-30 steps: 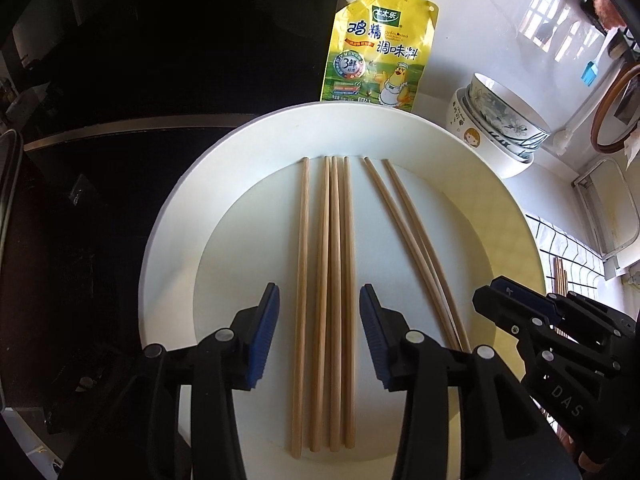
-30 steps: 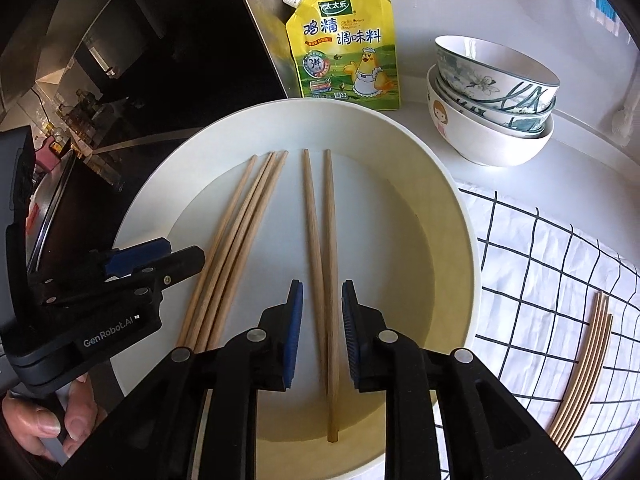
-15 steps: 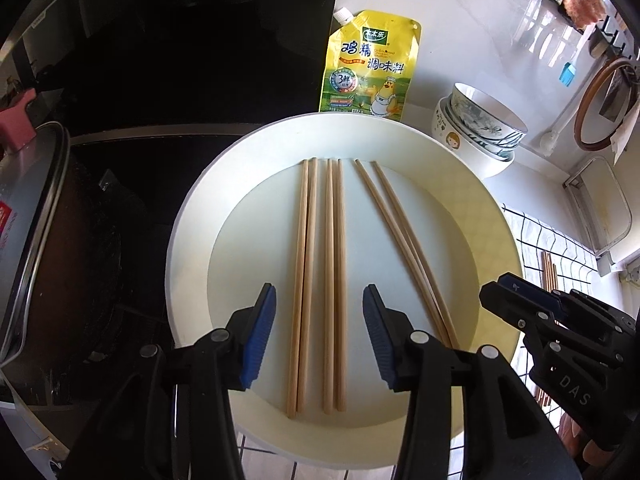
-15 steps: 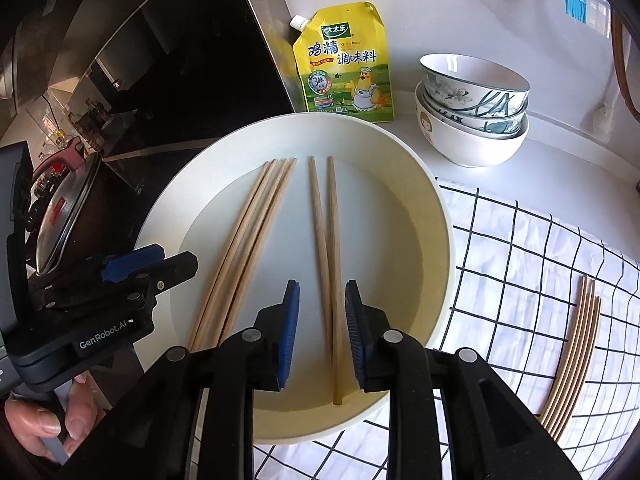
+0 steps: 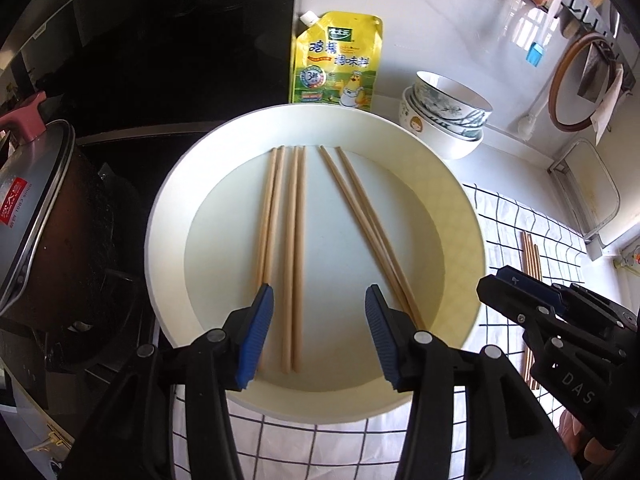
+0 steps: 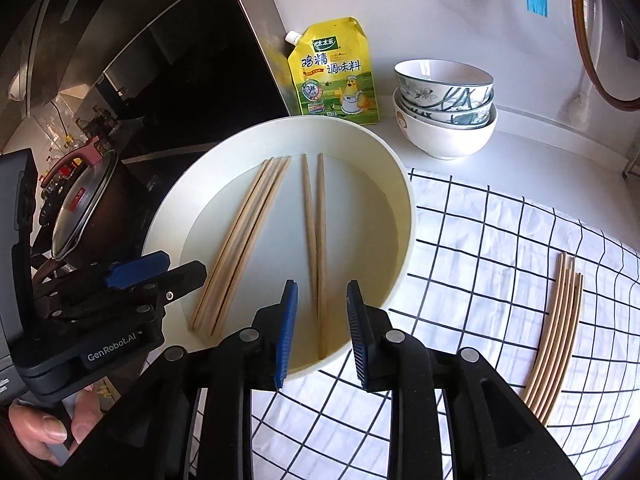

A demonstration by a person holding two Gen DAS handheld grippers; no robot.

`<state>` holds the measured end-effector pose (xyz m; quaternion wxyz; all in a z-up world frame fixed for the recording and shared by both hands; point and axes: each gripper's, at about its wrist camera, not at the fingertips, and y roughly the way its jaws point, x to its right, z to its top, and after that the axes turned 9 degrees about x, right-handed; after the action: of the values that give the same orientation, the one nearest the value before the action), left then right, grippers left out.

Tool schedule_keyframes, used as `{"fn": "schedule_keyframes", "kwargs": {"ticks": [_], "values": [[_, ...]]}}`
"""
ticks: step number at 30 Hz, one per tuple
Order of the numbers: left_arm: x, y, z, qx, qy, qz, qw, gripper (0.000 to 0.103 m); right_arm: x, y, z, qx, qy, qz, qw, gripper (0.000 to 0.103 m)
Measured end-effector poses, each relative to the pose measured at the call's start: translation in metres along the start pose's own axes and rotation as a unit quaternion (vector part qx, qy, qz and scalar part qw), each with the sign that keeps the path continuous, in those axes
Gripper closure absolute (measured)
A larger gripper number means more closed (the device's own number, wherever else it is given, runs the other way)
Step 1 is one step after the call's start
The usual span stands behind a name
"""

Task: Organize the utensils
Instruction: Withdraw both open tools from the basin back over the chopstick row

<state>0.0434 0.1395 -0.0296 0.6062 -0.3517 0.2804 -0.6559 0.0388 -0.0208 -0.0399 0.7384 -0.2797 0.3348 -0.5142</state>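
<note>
Both my grippers are spread and pinch nothing: the left gripper has just been opening above four wooden chopsticks, the right gripper above two wooden chopsticks (its gap is narrower). All six lie beyond my fingertips in the round white basin.

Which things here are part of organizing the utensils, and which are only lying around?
Part of the job: six chopsticks in the white basin; chopstick bundle on the checked cloth.

Lying around: yellow seasoning pouch; stacked bowls; lidded pot.
</note>
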Motion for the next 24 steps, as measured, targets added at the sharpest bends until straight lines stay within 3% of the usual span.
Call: {"fn": "schedule_keyframes", "kwargs": {"ticks": [24], "values": [[0.14, -0.003, -0.016, -0.012, 0.065, -0.054, 0.9964, 0.053, 0.146, -0.078, -0.051, 0.013, 0.086, -0.078, 0.993, 0.076]]}}
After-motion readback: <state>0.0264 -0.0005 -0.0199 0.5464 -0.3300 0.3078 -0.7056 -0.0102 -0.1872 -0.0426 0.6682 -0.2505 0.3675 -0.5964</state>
